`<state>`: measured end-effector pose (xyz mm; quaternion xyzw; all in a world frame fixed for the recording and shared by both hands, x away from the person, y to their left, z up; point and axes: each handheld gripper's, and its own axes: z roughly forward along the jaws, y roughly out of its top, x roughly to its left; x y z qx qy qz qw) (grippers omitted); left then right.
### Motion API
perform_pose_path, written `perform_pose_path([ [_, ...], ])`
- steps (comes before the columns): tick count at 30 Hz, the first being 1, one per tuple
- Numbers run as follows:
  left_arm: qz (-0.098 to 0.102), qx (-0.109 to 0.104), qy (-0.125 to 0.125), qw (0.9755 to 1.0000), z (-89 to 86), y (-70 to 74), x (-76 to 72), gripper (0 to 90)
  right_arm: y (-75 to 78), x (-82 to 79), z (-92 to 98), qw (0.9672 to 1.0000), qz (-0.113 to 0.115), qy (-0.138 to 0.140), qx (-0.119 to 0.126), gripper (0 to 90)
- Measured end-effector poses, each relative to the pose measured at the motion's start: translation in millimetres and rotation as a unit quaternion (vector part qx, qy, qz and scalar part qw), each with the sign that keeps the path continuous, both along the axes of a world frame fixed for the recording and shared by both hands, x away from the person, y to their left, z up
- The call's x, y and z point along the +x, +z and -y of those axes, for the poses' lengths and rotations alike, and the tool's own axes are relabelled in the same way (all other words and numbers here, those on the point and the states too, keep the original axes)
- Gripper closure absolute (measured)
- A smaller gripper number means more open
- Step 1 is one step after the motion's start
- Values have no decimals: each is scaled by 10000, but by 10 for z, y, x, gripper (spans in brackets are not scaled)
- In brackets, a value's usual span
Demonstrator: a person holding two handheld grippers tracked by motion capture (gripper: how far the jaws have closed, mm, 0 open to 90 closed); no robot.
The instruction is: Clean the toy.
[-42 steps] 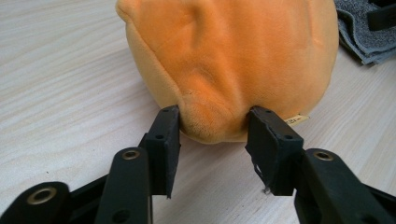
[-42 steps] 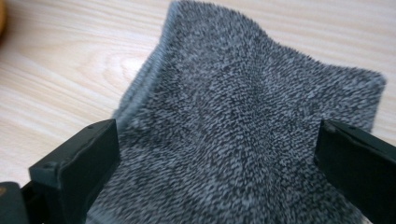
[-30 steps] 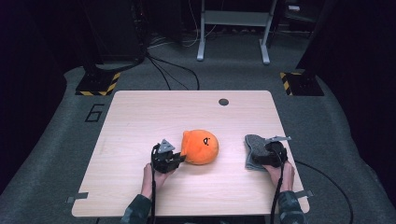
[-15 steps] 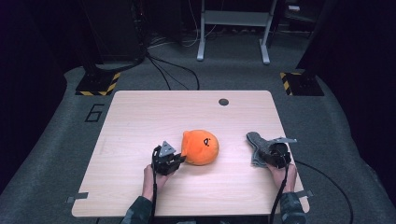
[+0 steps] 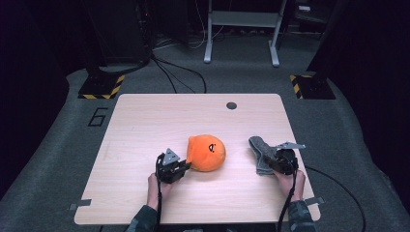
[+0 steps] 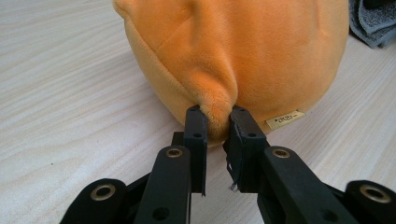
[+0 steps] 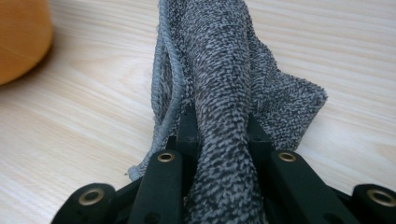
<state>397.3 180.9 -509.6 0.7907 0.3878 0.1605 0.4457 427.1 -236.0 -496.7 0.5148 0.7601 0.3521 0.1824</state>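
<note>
Orange plush (image 5: pixel 207 152) pinched by left tongs (image 5: pixel 186 167); right tongs (image 5: pixel 270 157) clamp grey towel (image 5: pixel 259 147) nearby.

Looks like a lab / recording rig: bare wooden tabletop (image 5: pixel 145 125) on grey carpet (image 5: pixel 63 159), dark surround, hazard-striped stand bases (image 5: pixel 102 90), loose cables (image 5: pixel 174 72) on the floor, a "6" (image 5: pixel 98 117) marked beside the table.

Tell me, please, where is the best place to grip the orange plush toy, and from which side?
Probably the small fold at the orange plush toy's lower edge, from the person's side, low along the table. The round body is too wide for the jaws; the left gripper already pinches that fold.
</note>
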Motion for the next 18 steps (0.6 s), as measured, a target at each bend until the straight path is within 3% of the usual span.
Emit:
perform_pose_path([
  [5,88,-18,-17,10000,-12,-28,-6,786,82,-11,-112,9997,54,208,128,741],
  [13,263,-281,74,9992,-36,-131,-25,786,184,-19,-216,9988,67,417,242,741],
  [18,420,-273,84,9987,-32,-146,-36,786,292,-34,-321,9980,143,575,219,741],
])
